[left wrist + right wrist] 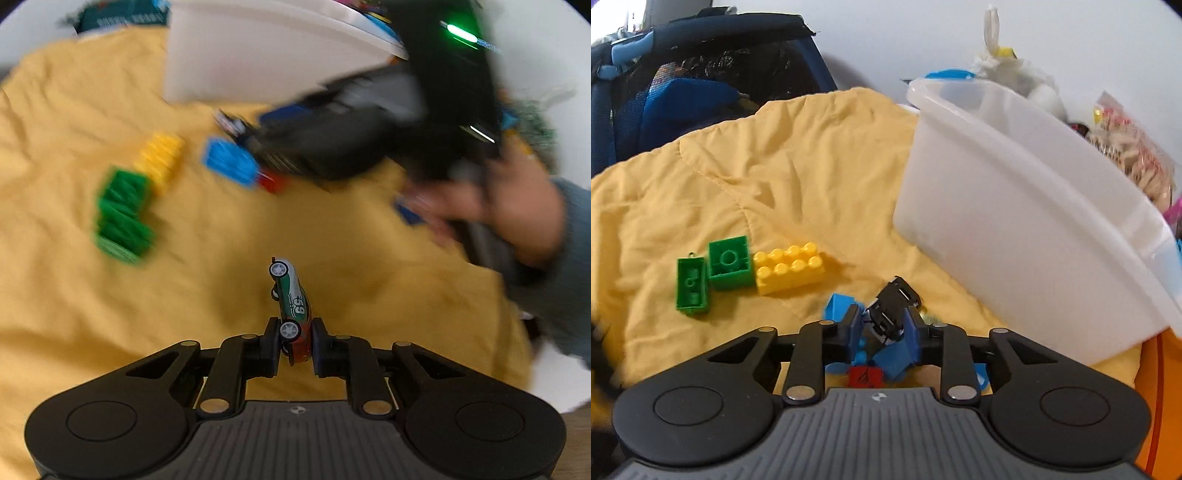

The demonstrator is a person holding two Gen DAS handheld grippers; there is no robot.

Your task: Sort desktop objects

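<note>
A rumpled yellow blanket point(229, 229) covers the surface in the left wrist view, with a white tub point(258, 55) at its far edge, its top cut off by the frame. The left gripper point(294, 341) has its jaws narrowed onto one toy car point(291, 306), green and red, numbered 59, standing nose-up between the pads. Motion blur smears the bricks beyond: two green bricks point(123, 214), one yellow brick point(162, 158), one blue brick point(231, 162) and a red piece point(273, 181) half hidden under the right gripper point(255, 144). A hand point(509, 210) in a denim sleeve carries that gripper.

In the right wrist view the same blanket lies before a white wall, the tub point(1015, 221) tilted at the right. The right gripper's jaws are pinched on a black toy car point(892, 310), over a partly hidden jumble of blue pieces. Two green bricks point(713, 273) and one yellow brick point(790, 267) lie sharp to the left.
</note>
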